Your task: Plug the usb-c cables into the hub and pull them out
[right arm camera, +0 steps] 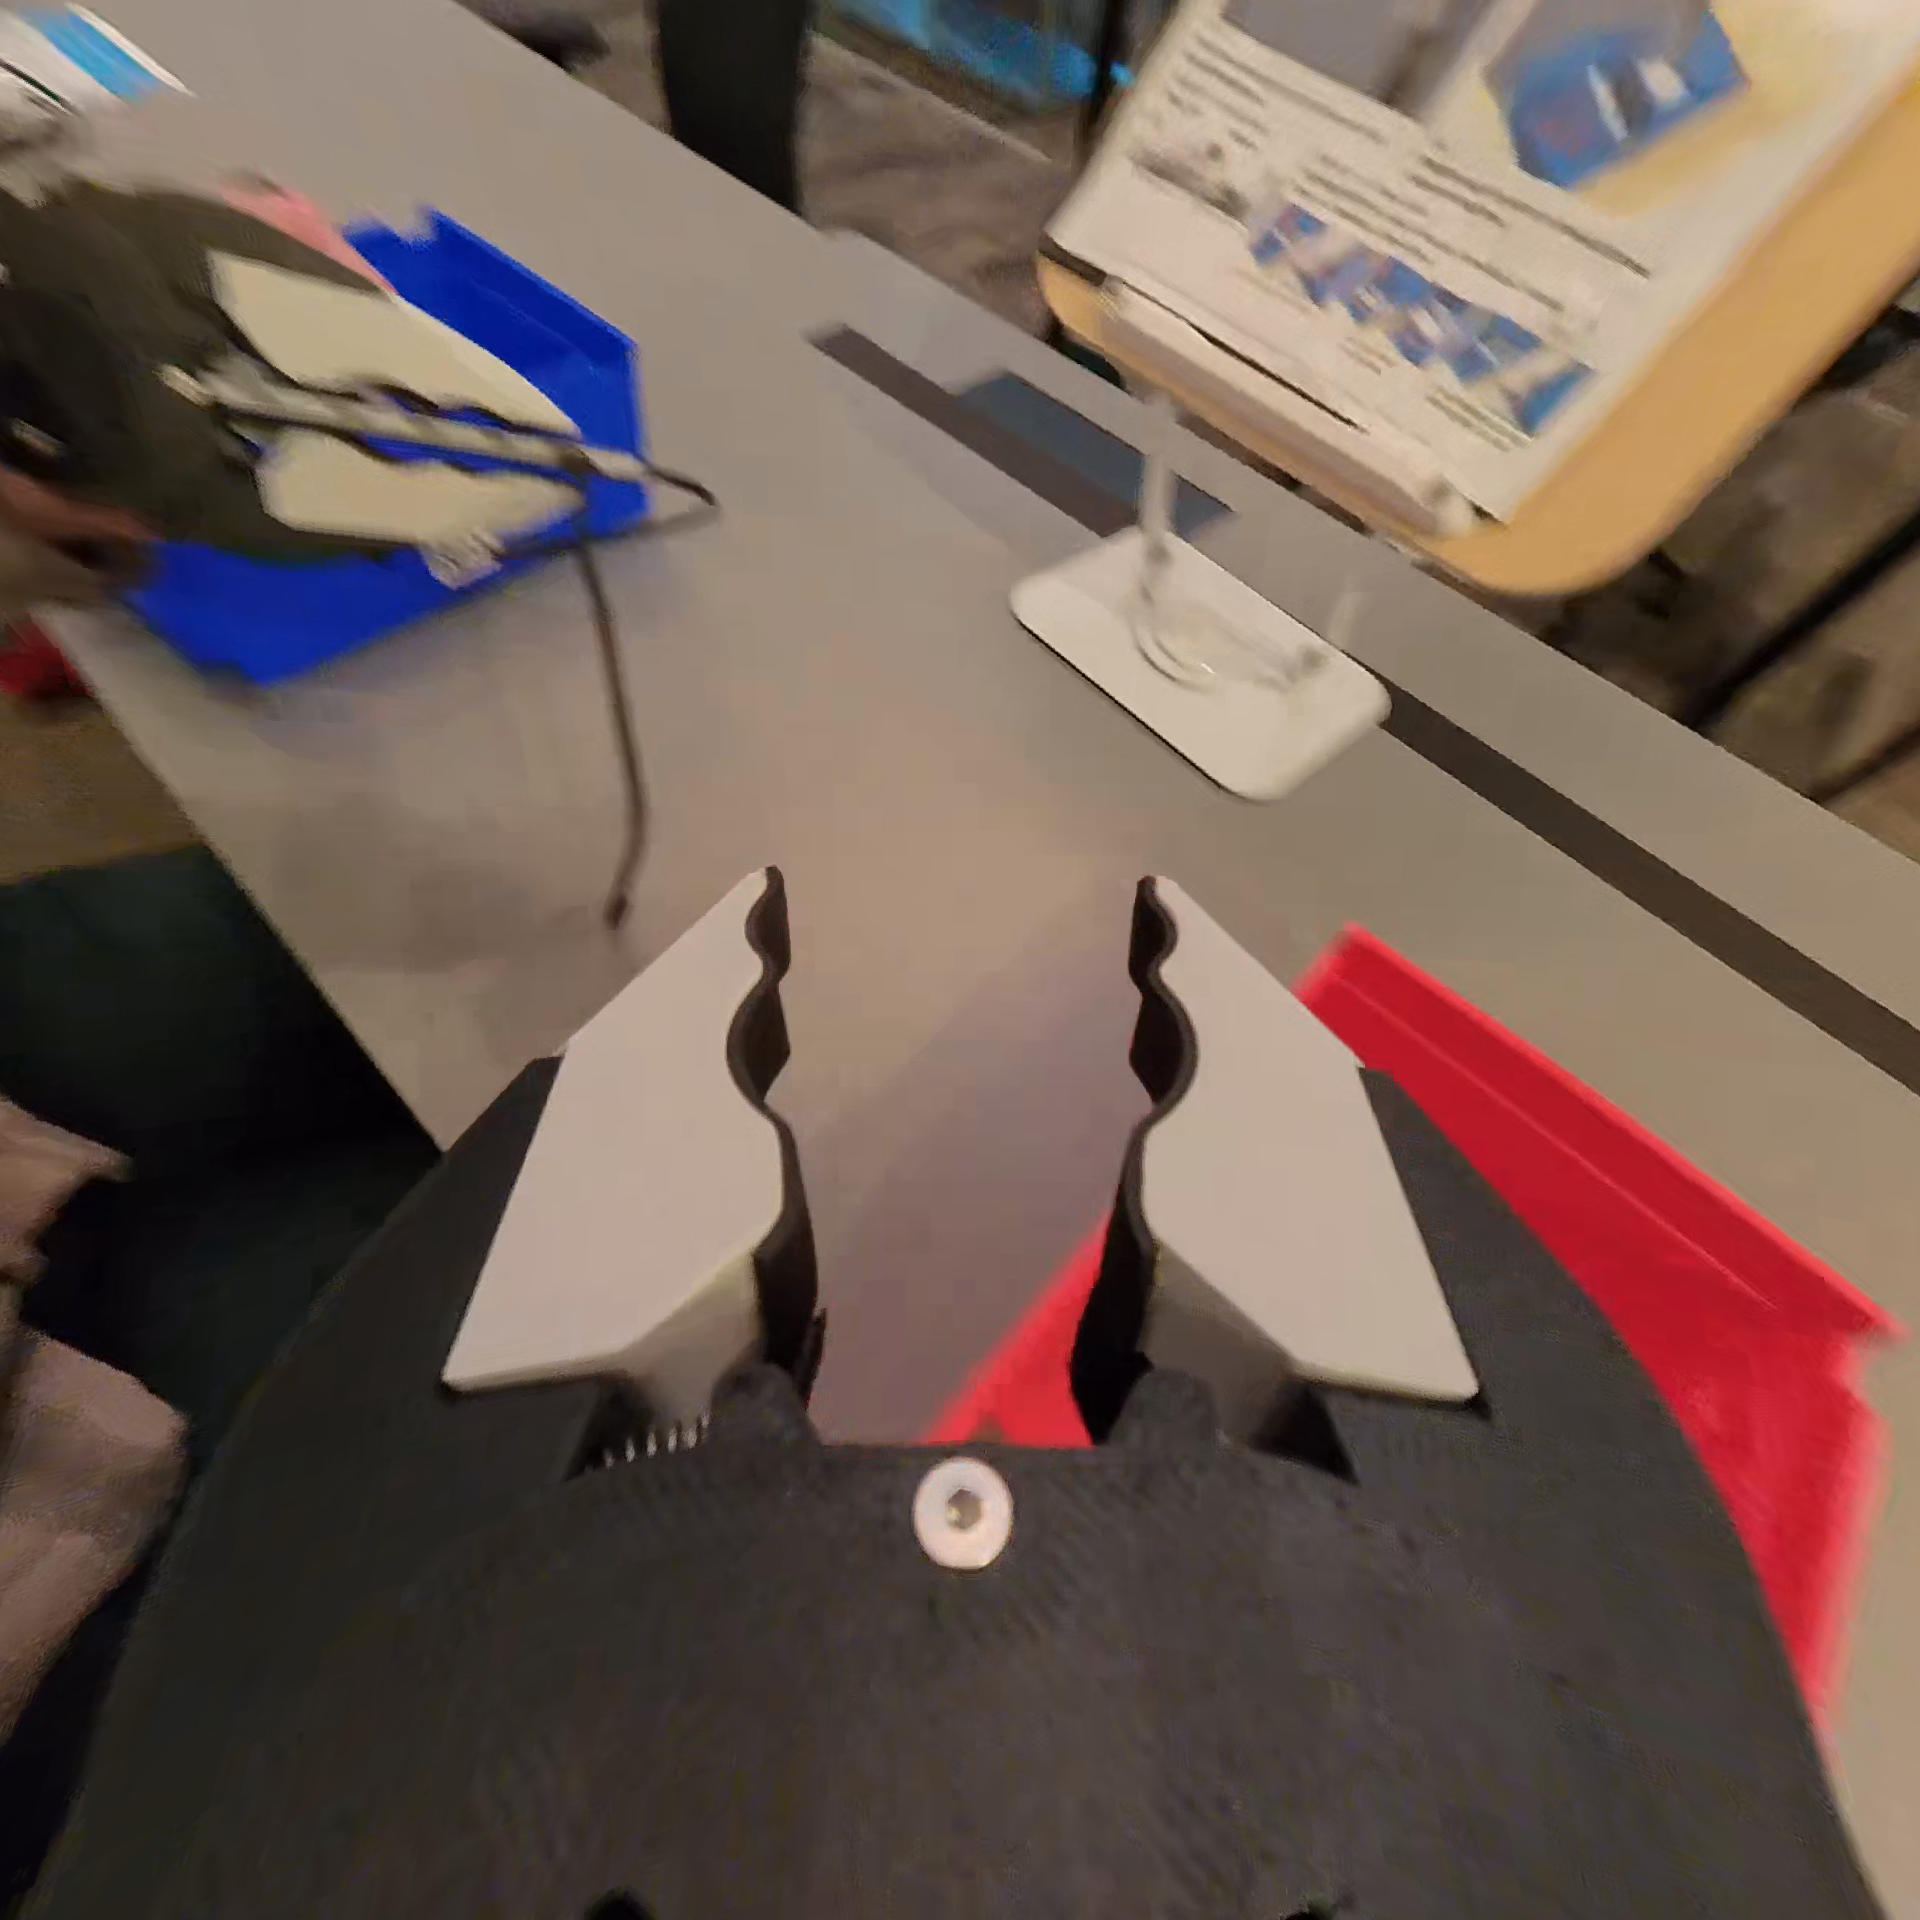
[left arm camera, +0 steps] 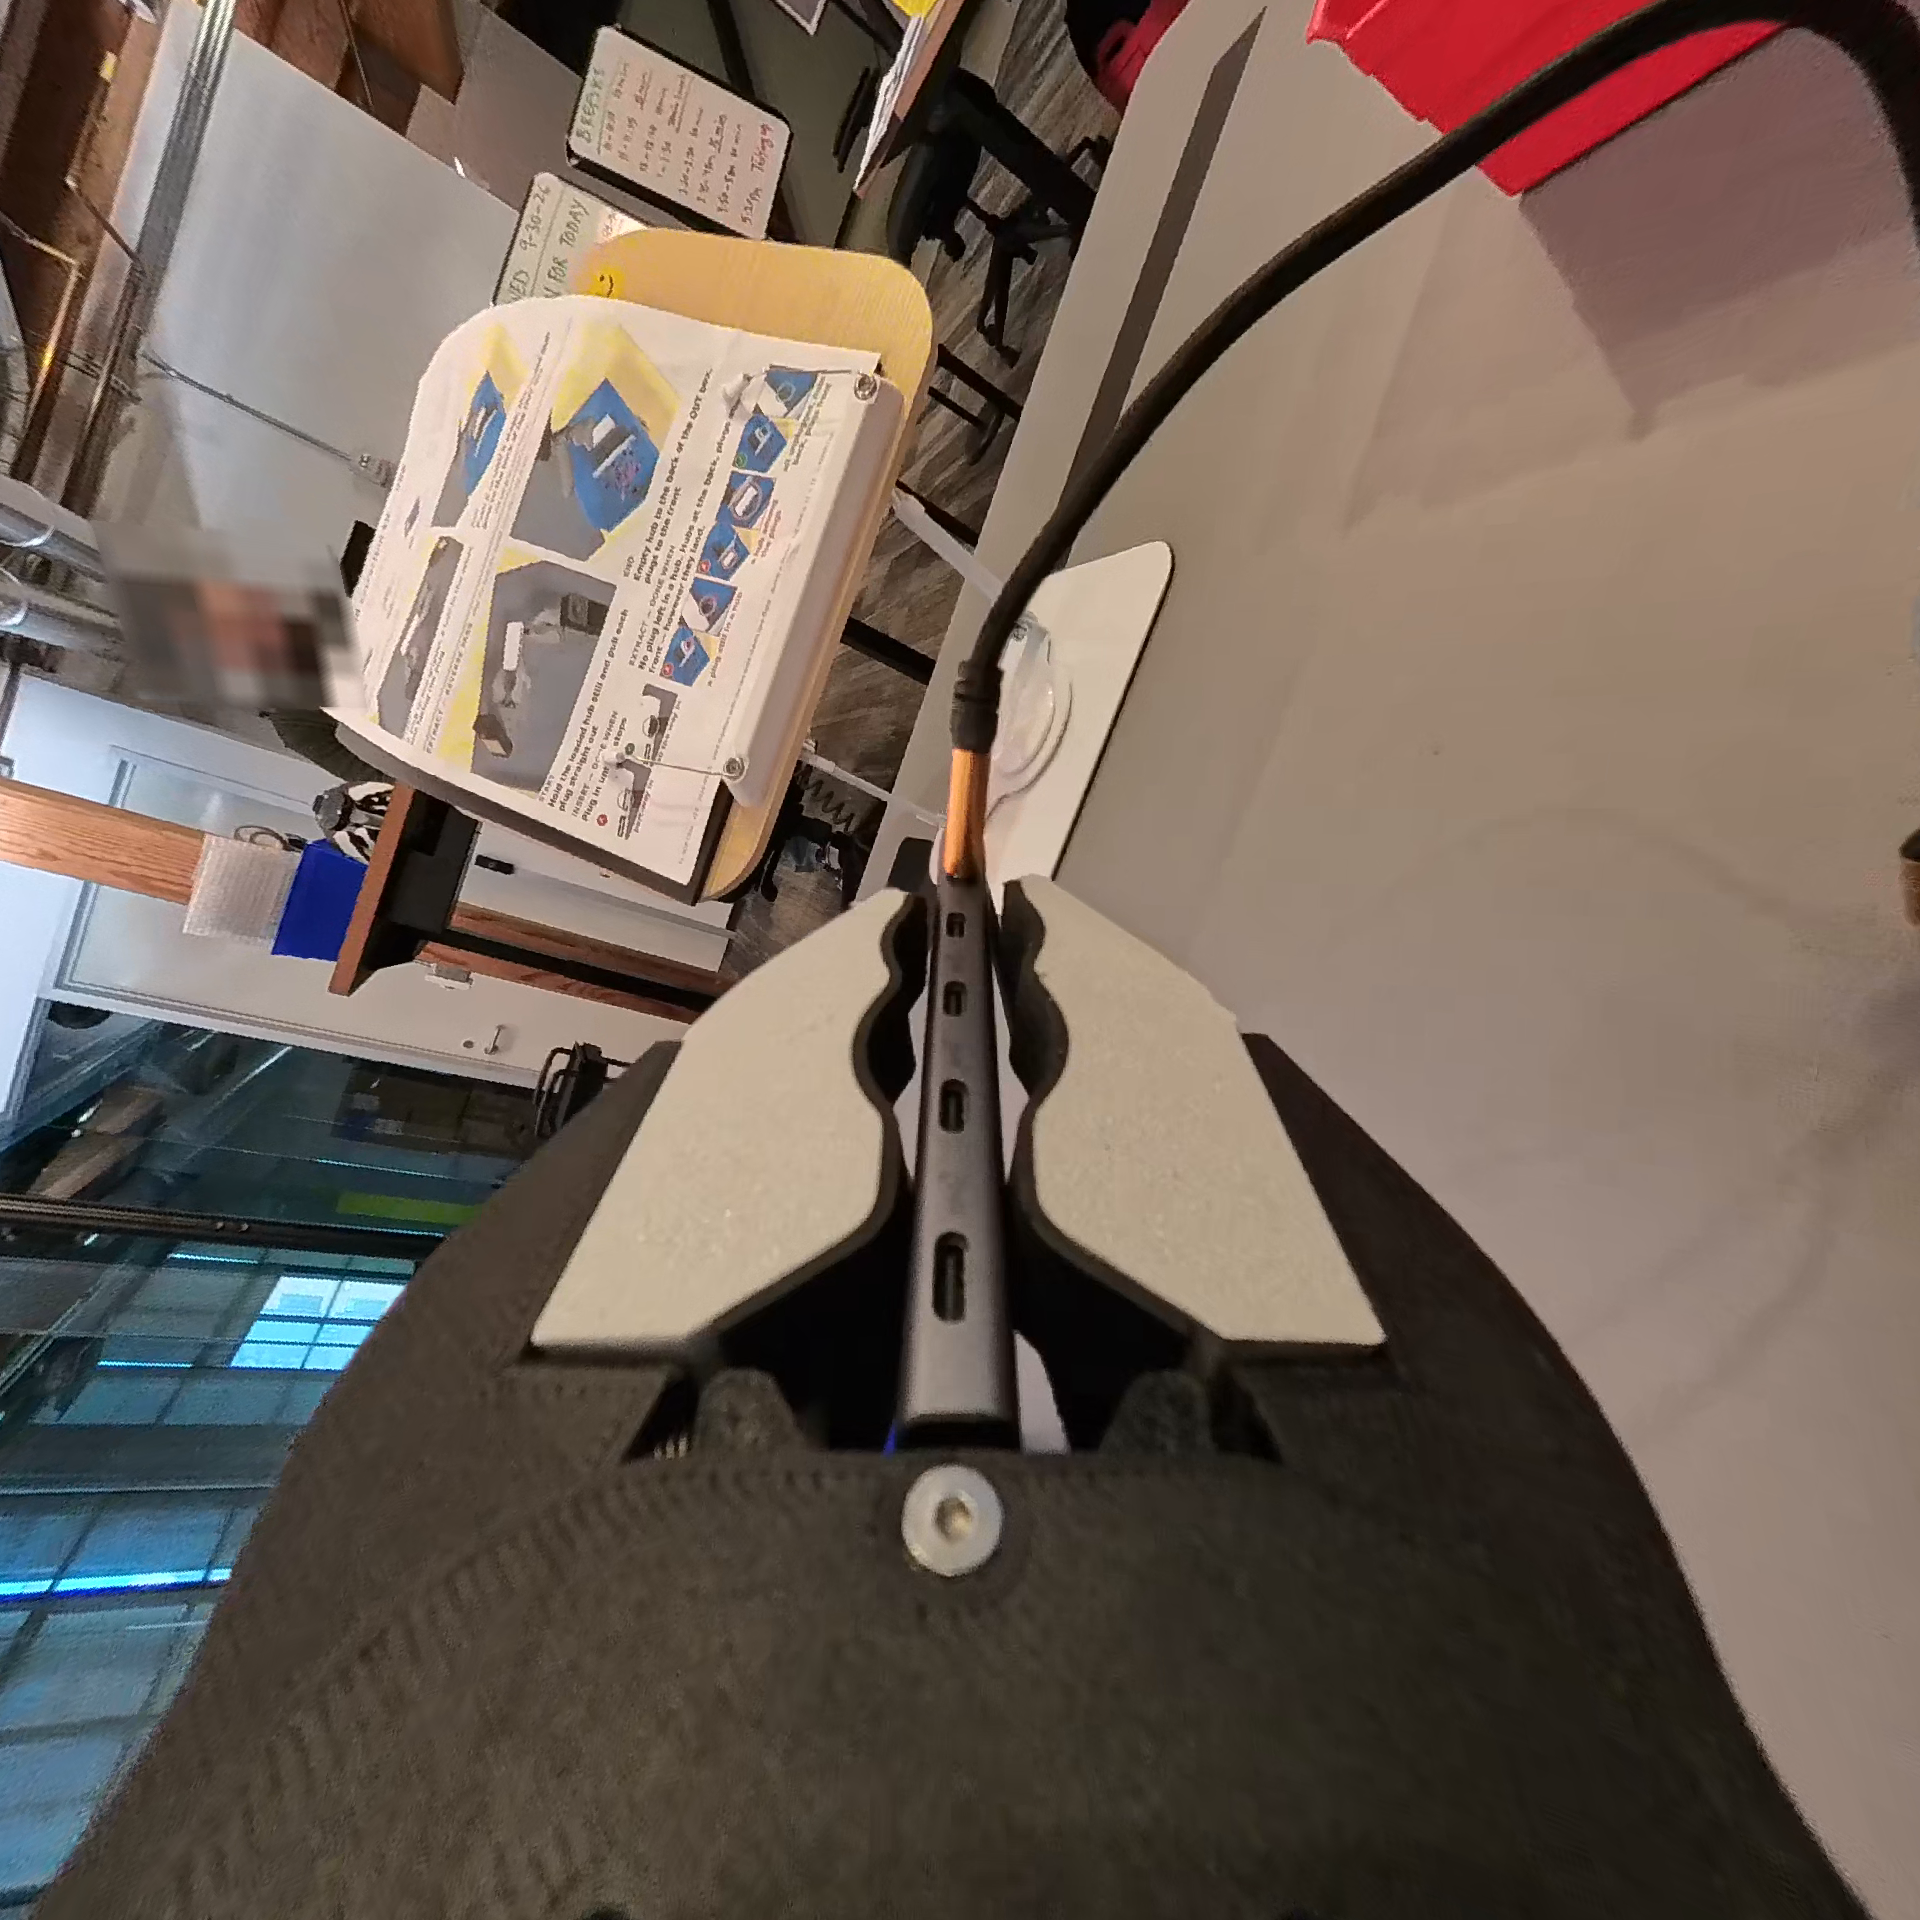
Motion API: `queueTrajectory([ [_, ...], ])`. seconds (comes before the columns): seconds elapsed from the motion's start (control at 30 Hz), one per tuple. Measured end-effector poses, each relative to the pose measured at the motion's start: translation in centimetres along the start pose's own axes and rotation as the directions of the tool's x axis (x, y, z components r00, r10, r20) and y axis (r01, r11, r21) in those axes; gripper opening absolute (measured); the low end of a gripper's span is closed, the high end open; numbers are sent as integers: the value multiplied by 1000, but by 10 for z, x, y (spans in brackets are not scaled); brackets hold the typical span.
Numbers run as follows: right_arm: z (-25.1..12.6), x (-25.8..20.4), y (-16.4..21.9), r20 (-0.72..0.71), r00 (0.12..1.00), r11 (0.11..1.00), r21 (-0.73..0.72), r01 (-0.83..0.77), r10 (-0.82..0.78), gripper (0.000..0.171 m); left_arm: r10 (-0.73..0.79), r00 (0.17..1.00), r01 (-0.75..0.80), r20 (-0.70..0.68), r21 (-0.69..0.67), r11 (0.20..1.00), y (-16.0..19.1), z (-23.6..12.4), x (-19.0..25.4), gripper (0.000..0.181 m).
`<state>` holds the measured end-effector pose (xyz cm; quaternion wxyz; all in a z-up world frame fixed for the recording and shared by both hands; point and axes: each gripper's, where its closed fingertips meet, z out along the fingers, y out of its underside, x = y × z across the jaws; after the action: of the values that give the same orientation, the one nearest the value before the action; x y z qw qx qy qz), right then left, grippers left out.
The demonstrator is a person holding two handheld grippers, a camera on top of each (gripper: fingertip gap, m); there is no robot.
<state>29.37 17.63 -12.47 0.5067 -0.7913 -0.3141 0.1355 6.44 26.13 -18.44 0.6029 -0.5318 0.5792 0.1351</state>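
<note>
The hub (left arm camera: 951, 1174) is a long, thin black bar with a row of small slots along its top edge. It sits squeezed between the two grey fingers (left arm camera: 748, 1122) of the left gripper (left arm camera: 961, 894), which is clamped tight on it, and it points toward 12 o'clock in the left wrist view. At its far tip a plug with a shiny copper-coloured sleeve (left arm camera: 964, 800) is pushed into the end of the hub. From that plug a black cable (left arm camera: 1195, 343) bends up and away toward 1 o'clock and leaves the picture at the top right.

In the right wrist view the same left gripper (right arm camera: 582, 462) shows at 10 o'clock, blurry, held above the blue bin (right arm camera: 499, 312), with the black cable (right arm camera: 618, 707) hanging down from it to the grey table (right arm camera: 883, 727).

The right gripper (right arm camera: 961, 883) has its fingers spread apart with nothing between them. It hangs over the table, and the red bin (right arm camera: 1610, 1195) lies at 4 o'clock of it.

At 1 o'clock a white stand base (right arm camera: 1205, 665) sits on the table. It holds up a tan board with a printed sheet (right arm camera: 1434, 208) clipped on it.
</note>
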Motion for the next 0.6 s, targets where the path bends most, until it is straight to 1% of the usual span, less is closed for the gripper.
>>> queueTrajectory([
  [0.1,29,-42,-33,146,989,992,117,-56,39,61,10,1000,-10,10,6,1000,-3,-2,-1,14],
  [0.2,58,-70,-53,231,972,984,160,-82,43,61,10,1000,-11,16,15,1000,-6,-4,-3,14],
  [0.3,87,-86,-61,274,961,985,147,-92,49,61,18,1000,-18,25,22,1000,-8,-6,-5,14],
  [0.43,121,-103,-68,341,935,983,113,-144,98,59,38,999,-39,34,25,999,-13,-7,-5,14],
  [0.5,137,-107,-66,346,932,986,83,-143,106,58,45,998,-46,39,32,998,-16,-9,-5,14],
  [0.6,157,-114,-61,359,926,989,45,-139,114,53,52,998,-54,42,40,998,-20,-10,-4,14],
])
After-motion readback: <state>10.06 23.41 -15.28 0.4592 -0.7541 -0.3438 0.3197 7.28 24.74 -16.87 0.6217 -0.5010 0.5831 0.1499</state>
